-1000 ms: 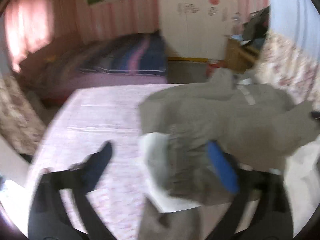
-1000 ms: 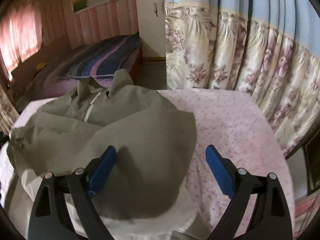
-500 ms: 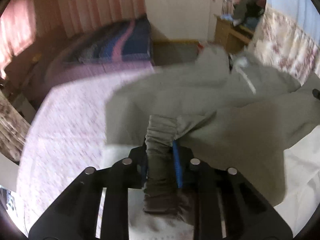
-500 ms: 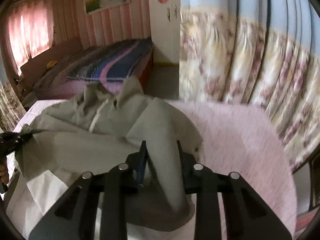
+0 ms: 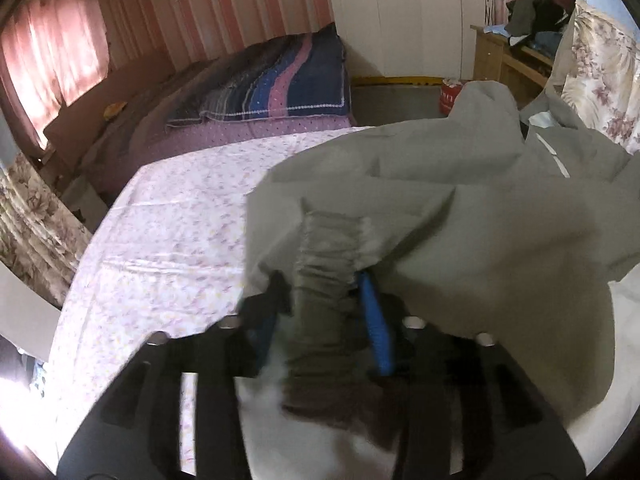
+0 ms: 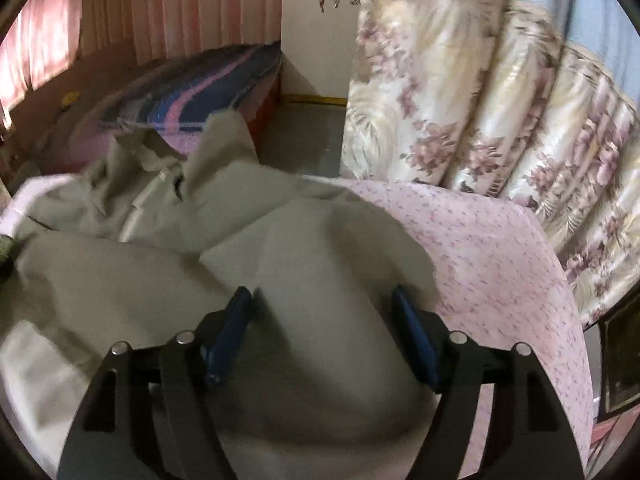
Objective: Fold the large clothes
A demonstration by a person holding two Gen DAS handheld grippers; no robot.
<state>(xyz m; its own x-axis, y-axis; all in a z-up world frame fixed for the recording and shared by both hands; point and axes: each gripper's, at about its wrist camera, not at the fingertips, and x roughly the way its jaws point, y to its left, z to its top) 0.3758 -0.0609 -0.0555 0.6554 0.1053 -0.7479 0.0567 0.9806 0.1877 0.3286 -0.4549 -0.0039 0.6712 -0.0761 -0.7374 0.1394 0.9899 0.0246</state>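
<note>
A: Our left gripper (image 5: 324,312) is clamped on the elastic cuff (image 5: 328,252) of the grey jacket (image 5: 480,216); the sleeve runs straight ahead from the jaws towards the collar (image 5: 486,112).

B: Our right gripper (image 6: 320,336) stands apart over a flat grey panel, gripping nothing. Which arm is nearer the collar?

A: We cannot tell; we judge that the left must carry the sleeve across.

B: The jacket lies spread and rumpled on the pink floral sheet (image 6: 492,248), white lining (image 6: 32,360) showing at the edge opposite the collar.
</note>
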